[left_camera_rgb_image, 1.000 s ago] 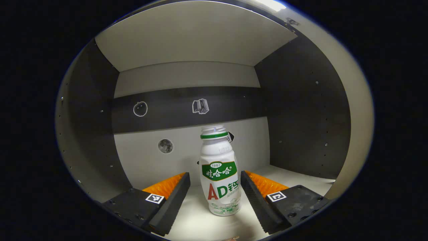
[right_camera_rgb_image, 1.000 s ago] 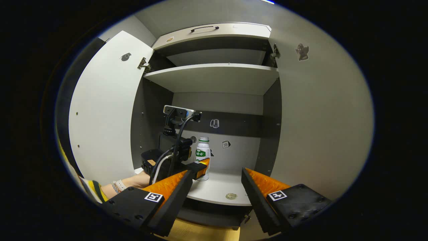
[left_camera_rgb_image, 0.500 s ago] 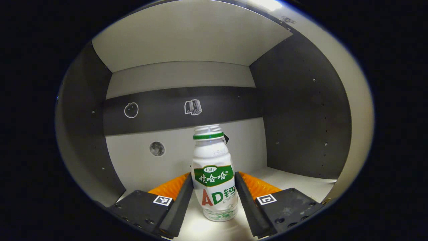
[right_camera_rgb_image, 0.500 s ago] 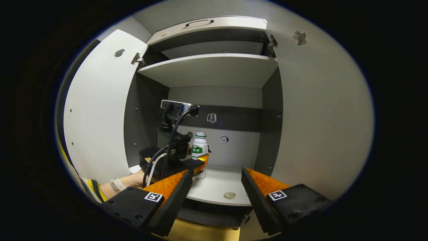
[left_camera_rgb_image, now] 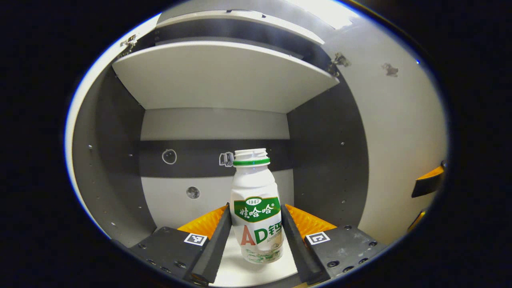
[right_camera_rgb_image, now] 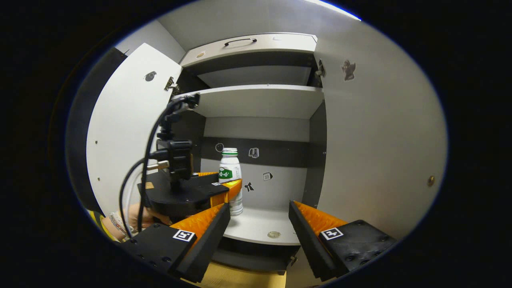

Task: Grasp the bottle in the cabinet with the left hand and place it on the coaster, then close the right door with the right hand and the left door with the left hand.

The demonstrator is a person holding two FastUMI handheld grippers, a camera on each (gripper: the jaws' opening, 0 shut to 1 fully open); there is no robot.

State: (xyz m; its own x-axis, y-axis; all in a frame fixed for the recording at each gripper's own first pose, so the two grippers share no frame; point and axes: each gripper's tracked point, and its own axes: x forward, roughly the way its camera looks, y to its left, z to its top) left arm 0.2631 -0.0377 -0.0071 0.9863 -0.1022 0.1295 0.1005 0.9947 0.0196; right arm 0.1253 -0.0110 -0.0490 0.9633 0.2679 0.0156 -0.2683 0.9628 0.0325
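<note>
bottle (left_camera_rgb_image: 256, 208) upright, at the front edge of the cabinet's lower shelf (right_camera_rgb_image: 260, 226) | left gripper (left_camera_rgb_image: 256, 236) squeezes it from both sides | right gripper (right_camera_rgb_image: 259, 228) jaws wide apart, holding nothing, outside the cabinet

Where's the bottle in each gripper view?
Left gripper view: bottle at lower centre, clamped between the left gripper fingers.
Right gripper view: bottle left of centre, above the lower shelf.
Shared landmark: book sticker on the dark back band.
</note>
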